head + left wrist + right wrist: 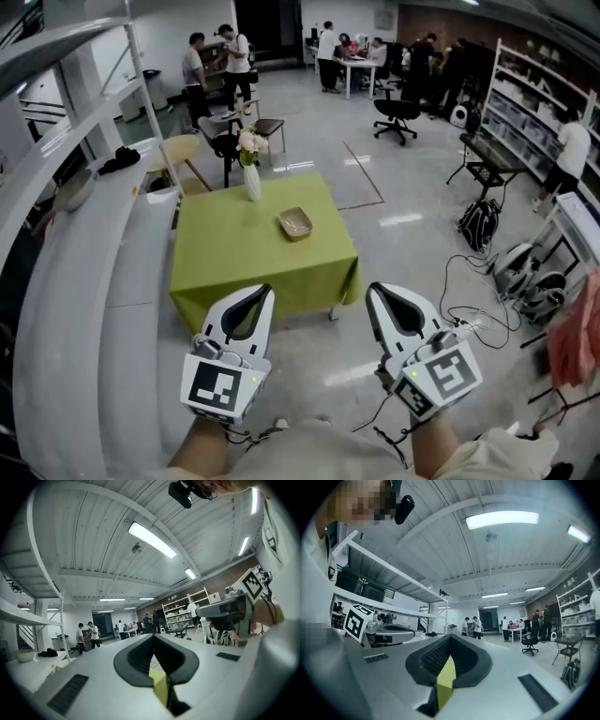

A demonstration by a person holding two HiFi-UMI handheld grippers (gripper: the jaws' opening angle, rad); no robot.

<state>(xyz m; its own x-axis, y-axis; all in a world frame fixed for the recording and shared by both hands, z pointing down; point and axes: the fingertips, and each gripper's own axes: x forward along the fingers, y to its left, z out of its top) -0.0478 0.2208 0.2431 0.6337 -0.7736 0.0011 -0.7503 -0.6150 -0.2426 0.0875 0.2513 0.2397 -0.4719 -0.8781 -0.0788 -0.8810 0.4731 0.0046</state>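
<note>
Though tip-to-tip, ribbed black curved fingers [433, 657]

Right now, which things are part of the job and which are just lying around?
Likely in the job: left gripper, right gripper, both shut and empty; green table, flower vase, small tray.
Lying about: backpack, office chair, floor cables.
</note>
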